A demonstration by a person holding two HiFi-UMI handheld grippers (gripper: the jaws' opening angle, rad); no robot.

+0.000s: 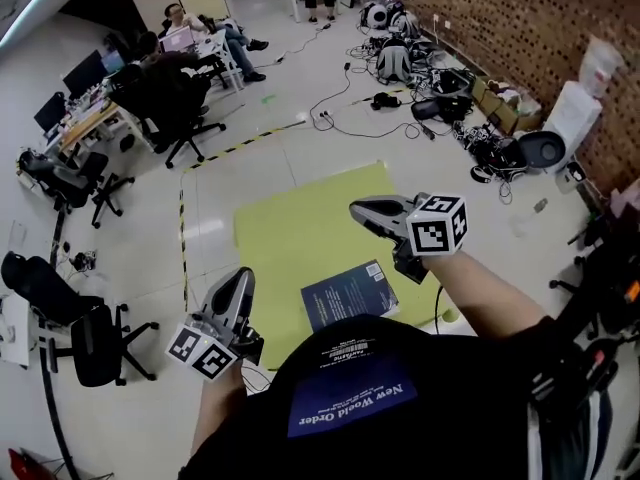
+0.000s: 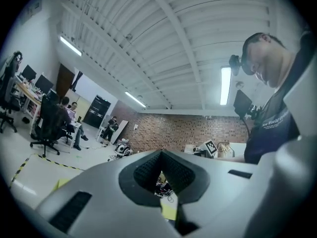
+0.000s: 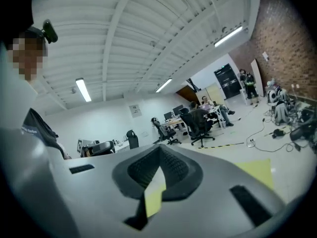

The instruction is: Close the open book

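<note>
A dark blue book (image 1: 350,298) lies closed, cover up, on a yellow-green mat (image 1: 285,228) on the floor. Its near edge is hidden by my dark shirt. My left gripper (image 1: 243,276) hangs in the air left of the book, jaws together and empty. My right gripper (image 1: 362,210) is held higher, over the mat beyond the book, and is also shut with nothing in it. In the left gripper view the left gripper (image 2: 161,155) points out level across the room. In the right gripper view the right gripper (image 3: 159,150) does the same, and neither view shows the book.
Black office chairs (image 1: 95,338) stand at the left. Desks with seated people (image 1: 180,28) are at the far left. Cables, bags and gear (image 1: 400,58) lie along the brick wall at the right. A black-and-yellow tape line (image 1: 183,238) borders the mat.
</note>
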